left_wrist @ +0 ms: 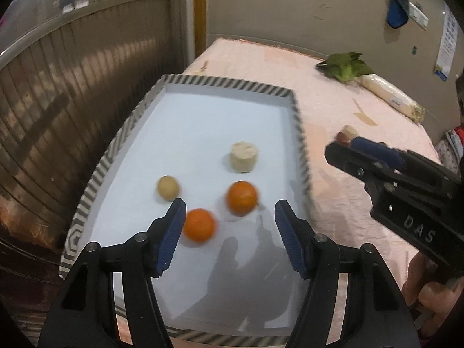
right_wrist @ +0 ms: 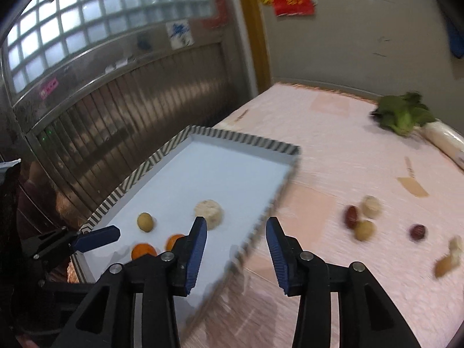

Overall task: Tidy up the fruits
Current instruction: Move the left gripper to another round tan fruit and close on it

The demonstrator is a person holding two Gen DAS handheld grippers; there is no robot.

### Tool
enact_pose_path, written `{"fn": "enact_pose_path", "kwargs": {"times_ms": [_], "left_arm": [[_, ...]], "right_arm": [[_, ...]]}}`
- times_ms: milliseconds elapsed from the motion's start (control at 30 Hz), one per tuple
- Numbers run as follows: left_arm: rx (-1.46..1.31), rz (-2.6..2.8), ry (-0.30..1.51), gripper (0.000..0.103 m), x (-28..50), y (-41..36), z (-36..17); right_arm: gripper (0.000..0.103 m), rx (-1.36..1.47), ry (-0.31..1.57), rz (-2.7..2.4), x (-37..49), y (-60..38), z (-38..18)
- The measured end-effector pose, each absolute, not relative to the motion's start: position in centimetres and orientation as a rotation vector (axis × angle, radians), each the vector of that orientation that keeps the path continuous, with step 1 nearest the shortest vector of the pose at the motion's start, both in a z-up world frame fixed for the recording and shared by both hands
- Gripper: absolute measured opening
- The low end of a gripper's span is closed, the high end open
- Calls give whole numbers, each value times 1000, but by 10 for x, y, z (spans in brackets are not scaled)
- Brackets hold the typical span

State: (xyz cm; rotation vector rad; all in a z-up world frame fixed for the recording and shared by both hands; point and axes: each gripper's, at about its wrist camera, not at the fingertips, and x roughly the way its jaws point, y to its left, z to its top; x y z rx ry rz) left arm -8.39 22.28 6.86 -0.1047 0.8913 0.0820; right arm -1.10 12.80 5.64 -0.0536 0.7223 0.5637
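Two oranges [left_wrist: 199,225] [left_wrist: 242,198], a small tan round fruit [left_wrist: 167,188] and a pale cylindrical piece [left_wrist: 243,156] lie apart on the white floor of a tray [left_wrist: 229,83] with a striped rim. The left gripper [left_wrist: 229,226] hangs over the oranges, jaws spread, nothing between them. The right gripper [right_wrist: 236,245] straddles the tray's right rim, jaws released and empty. Dark red and tan fruits [right_wrist: 361,217] lie scattered on the pink cloth [right_wrist: 333,133]; a leafy vegetable [right_wrist: 403,116] lies farther back.
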Motion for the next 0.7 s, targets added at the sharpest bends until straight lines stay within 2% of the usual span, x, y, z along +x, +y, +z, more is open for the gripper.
{"fn": "enact_pose_path", "kwargs": {"times_ms": [333,700], "left_arm": [[-67,-29,865,64,-69,154,78],[-46,-124,917,64,-39,93,69]], "right_arm": [[44,-11,713,397,-35,39,57],[45,76,743,230,-51,-63,43]]}}
